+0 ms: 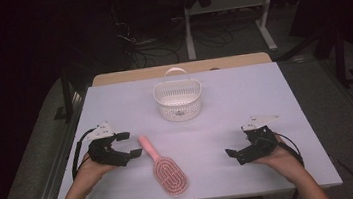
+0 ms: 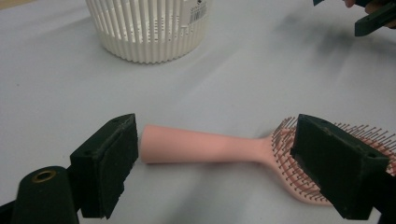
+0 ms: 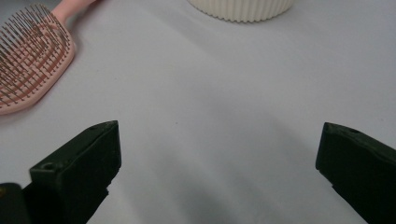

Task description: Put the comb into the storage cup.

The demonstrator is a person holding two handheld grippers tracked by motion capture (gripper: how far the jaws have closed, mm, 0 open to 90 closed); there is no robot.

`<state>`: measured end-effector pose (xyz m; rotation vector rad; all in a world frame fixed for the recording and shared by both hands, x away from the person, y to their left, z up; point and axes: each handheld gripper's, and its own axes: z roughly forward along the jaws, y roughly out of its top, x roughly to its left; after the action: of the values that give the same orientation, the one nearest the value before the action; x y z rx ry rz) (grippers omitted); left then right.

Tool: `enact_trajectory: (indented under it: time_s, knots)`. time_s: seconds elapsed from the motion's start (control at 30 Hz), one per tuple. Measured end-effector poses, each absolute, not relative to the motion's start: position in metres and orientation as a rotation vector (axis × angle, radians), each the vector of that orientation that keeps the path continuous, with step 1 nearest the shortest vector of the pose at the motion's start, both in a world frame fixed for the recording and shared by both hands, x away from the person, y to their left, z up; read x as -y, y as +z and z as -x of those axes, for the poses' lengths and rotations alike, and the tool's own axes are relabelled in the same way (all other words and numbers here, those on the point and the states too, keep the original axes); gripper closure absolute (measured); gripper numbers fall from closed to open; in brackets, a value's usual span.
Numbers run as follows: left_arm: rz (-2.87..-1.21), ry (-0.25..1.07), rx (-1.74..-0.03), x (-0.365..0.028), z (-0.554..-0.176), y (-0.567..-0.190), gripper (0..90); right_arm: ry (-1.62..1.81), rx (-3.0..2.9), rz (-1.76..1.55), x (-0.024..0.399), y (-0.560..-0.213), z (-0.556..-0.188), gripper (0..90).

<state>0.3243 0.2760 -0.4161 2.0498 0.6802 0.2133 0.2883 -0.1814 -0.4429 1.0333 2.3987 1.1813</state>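
Left hand (image 1: 88, 174) low at the near left of the white table (image 1: 244, 92), forearm in from the bottom edge, gripping the left black two-jaw gripper (image 1: 130, 144) so that it points level toward the table's middle. Jaws spread, nothing between the pads; seen in the left gripper view (image 2: 215, 158) flanking the pink plastic paddle hairbrush (image 2: 210, 145) without touching it, one jaw just beside the handle's butt end, the other in front of the bristled head. Hairbrush flat on the table, bristles up, handle toward the far left and head toward the near edge (image 1: 164, 167), just beside the left gripper. Right hand (image 1: 283, 158) resting at the near right, its right black two-jaw gripper (image 1: 234, 154) aimed inward toward the brush, jaws wide apart over bare tabletop (image 3: 219, 158), well apart from the brush. Part of the brush head covered by the left gripper's jaw in its own view; handle cut off at the top edge in the right gripper view. White slatted plastic basket with a hoop handle (image 1: 178, 98) upright farther back at centre, apart from everything. Room beyond the table dark and hard to make out.
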Motion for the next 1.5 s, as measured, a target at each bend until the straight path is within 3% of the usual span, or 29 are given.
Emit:
enact_trajectory:
  time_s: [0.93, 1.27, 1.5]
  knots:
    - [-2.060, 0.192, -0.642, -0.254, -0.345, -0.404, 51.1, 1.188, -2.382, -1.050, 0.184, -0.442, -0.288, 0.0]
    - [-2.087, 0.151, -0.665, -0.247, -0.358, -0.408, 66.8, 1.190, -2.380, -1.053, 0.183, -0.441, -0.288, 0.0]
    - [-2.132, 0.185, -0.666, -0.242, -0.365, -0.410, 83.3, 1.195, -2.381, -1.050, 0.183, -0.441, -0.288, 0.0]
